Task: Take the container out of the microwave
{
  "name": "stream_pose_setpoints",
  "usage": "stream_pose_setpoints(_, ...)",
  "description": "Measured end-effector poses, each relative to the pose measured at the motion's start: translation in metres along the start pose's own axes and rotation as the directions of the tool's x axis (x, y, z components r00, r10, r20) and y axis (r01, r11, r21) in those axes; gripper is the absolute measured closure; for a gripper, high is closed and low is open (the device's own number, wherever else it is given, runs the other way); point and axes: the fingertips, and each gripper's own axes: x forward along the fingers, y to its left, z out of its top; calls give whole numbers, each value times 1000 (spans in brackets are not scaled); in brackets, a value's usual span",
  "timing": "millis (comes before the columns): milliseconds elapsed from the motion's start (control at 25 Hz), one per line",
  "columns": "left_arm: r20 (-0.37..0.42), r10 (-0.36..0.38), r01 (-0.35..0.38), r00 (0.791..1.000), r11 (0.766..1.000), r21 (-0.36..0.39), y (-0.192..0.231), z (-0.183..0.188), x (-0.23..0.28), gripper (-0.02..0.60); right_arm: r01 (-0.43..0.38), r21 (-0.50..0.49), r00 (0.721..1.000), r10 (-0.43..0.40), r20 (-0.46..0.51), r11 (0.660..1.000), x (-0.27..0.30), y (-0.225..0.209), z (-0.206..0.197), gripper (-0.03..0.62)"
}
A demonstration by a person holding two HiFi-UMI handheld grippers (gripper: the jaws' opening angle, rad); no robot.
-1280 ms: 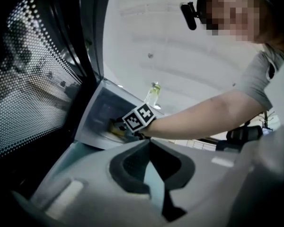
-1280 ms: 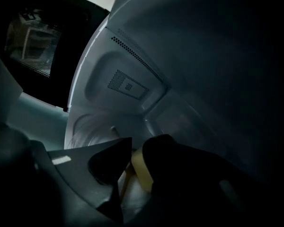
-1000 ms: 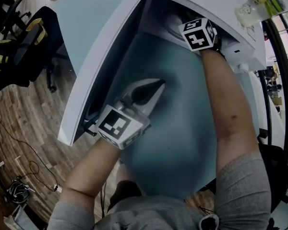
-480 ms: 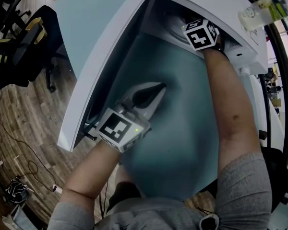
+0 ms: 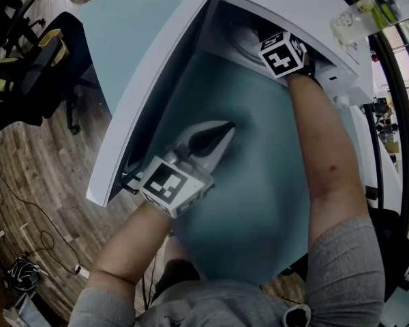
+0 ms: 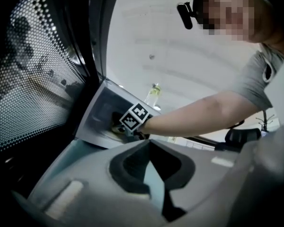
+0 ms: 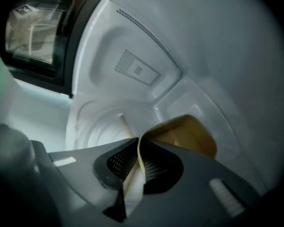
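Right claw [image 7: 138,150] tilted down into the microwave [image 5: 307,12] cavity, upper right of head view. Its jaws have just been closing and now pinch the near rim of the yellow container [image 7: 191,131], which sits inside, not yet lifted. Right forearm [image 5: 327,142] stretched straight in. Left claw [image 5: 221,129] closed, empty, level beside the open door [image 5: 150,80], probably keeping clear.

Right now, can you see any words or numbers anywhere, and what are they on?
No words or numbers can be read.
Left cube and right cube: only black-and-white square patterns, no letters.
Dotted patch on the microwave wall: too blurred to read.
Container: no print shows.
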Motion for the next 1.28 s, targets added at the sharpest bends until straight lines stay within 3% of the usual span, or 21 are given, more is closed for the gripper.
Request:
stream_pose_setpoints(680,23,7,-8,1000,1000,22,-49,30,-40,562,-166,-8,983,166,76,986,-82,91,20,572)
stream_pose_setpoints(1280,21,20,-22,1000,996,84,-112,50,-78,563,-226,-12,964,225,143,974,-190,143,28,572)
